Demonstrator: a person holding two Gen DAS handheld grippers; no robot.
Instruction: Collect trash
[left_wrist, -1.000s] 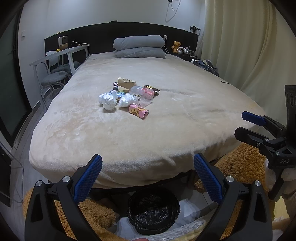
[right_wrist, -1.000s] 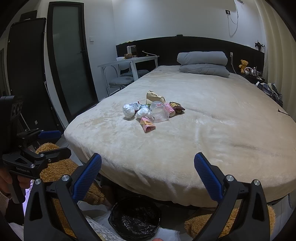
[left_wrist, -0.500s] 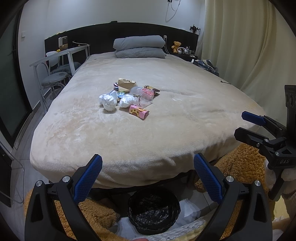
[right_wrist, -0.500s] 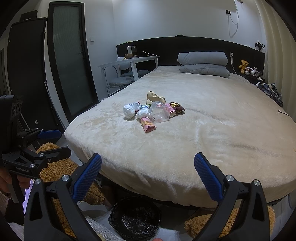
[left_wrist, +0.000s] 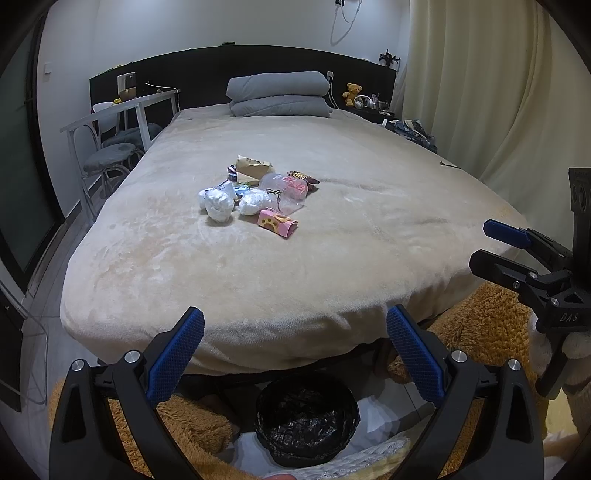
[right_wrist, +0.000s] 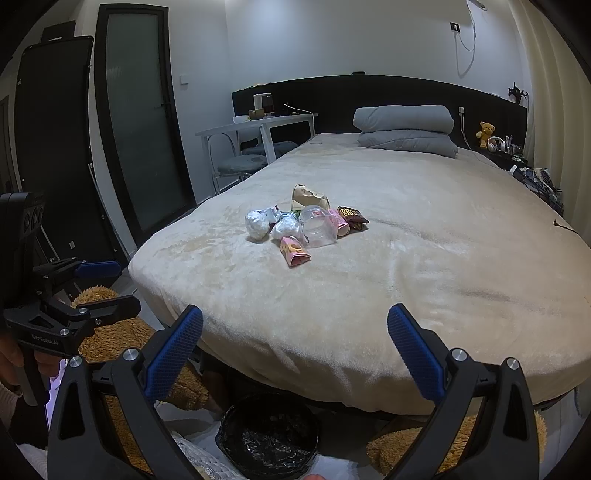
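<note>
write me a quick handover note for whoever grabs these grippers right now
Left gripper: open, empty, held short of the foot of the bed.
Right gripper: open, empty, also short of the bed.
Trash pile sits mid-bed, untouched: two crumpled white wads, a pink wrapper nearest the foot, a clear plastic container, a brown paper bag, a dark snack wrapper.
Black-lined bin stands on the floor at the foot of the bed, below both grippers; no trash visible in it.
Done: nothing collected.
Left: every piece into the bin.
</note>
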